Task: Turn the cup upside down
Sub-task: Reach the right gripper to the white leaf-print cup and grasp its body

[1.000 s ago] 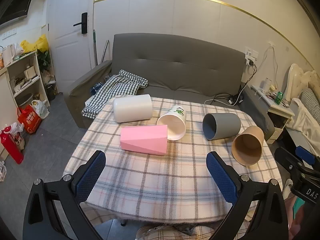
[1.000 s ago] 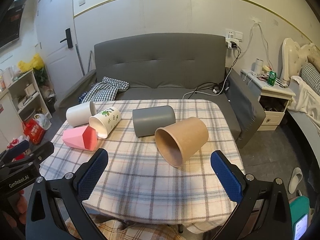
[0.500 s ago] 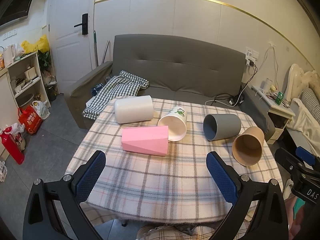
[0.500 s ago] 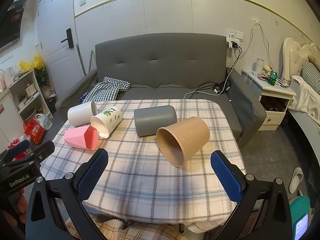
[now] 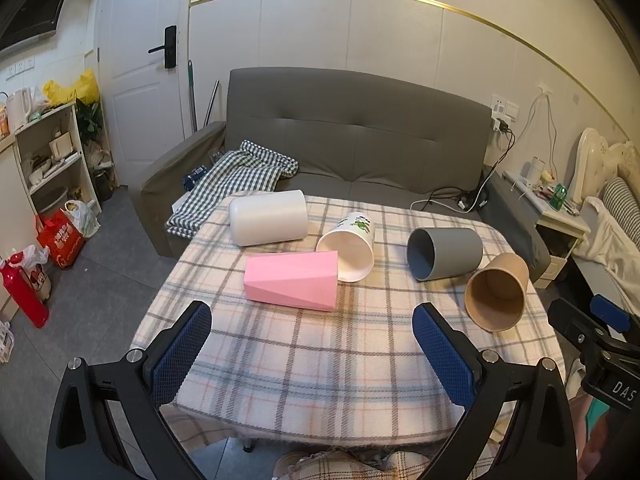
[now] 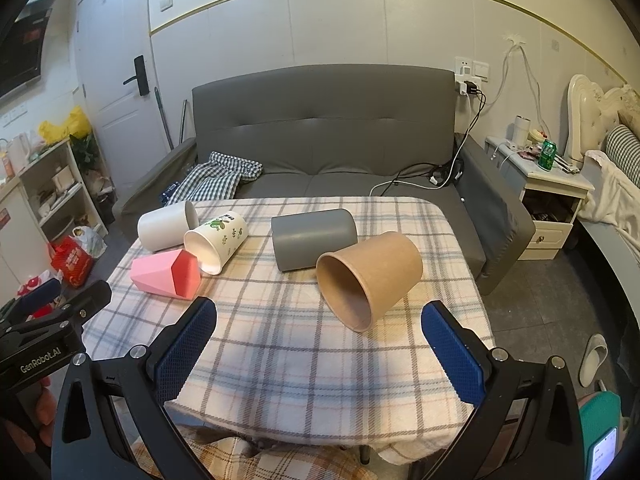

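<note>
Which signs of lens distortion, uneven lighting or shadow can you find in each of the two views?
Left wrist view: the gold wall trim bows into an arc, corners go black, and the table is evenly, softly lit. Right wrist view: same fisheye bending, and the brown cup casts a soft shadow on the cloth beside the gray cup.

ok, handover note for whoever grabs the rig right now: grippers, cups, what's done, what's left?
Left gripper: open, empty, held over the near edge of the table, facing the pink cup.
Right gripper: open, empty, facing the brown cup.
All five cups lie on their sides on the checked cloth: white cup at the back left, pink cup in front of it, leaf-print cup in the middle, grey cup, brown cup at the right.
Done: nothing flipped.
Left: grasp a cup and set it mouth down. The brown cup looks nearest to the right gripper.
</note>
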Motion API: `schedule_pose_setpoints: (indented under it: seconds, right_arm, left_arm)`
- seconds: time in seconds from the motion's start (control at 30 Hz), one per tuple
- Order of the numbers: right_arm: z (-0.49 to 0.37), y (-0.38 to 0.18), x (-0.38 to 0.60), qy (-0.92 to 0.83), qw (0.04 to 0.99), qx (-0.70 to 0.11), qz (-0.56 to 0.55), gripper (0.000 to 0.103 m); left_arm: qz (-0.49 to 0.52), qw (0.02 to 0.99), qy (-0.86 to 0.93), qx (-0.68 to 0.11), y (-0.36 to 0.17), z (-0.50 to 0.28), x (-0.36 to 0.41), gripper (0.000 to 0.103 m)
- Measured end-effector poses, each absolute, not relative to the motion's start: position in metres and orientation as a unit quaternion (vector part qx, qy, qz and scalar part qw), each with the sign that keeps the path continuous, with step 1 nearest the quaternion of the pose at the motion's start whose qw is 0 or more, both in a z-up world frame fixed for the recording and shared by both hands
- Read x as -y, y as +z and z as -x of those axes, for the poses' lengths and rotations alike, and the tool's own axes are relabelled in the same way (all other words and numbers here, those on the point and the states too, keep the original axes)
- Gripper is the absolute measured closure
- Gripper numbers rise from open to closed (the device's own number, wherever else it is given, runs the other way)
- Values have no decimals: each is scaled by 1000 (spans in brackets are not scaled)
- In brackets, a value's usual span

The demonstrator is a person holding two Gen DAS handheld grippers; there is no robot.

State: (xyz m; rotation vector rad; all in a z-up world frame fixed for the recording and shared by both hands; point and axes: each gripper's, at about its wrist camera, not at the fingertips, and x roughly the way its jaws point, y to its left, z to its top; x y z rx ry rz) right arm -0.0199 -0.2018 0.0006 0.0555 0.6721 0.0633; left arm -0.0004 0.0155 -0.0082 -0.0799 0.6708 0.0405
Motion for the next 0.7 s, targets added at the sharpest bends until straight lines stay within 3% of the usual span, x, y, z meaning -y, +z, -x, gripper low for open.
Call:
schedule_pose_setpoints:
  seconds: [0.4,0.7]
  right_arm:
    - [-1,7,178,34,934,-355,-12,0]
    - [-78,7,118,53,914,-403,-6,0]
  left_arm:
    - [48,937,29,-344,-7,-21,-47,0]
    - [48,929,73,-361,-20,-61,-103,0]
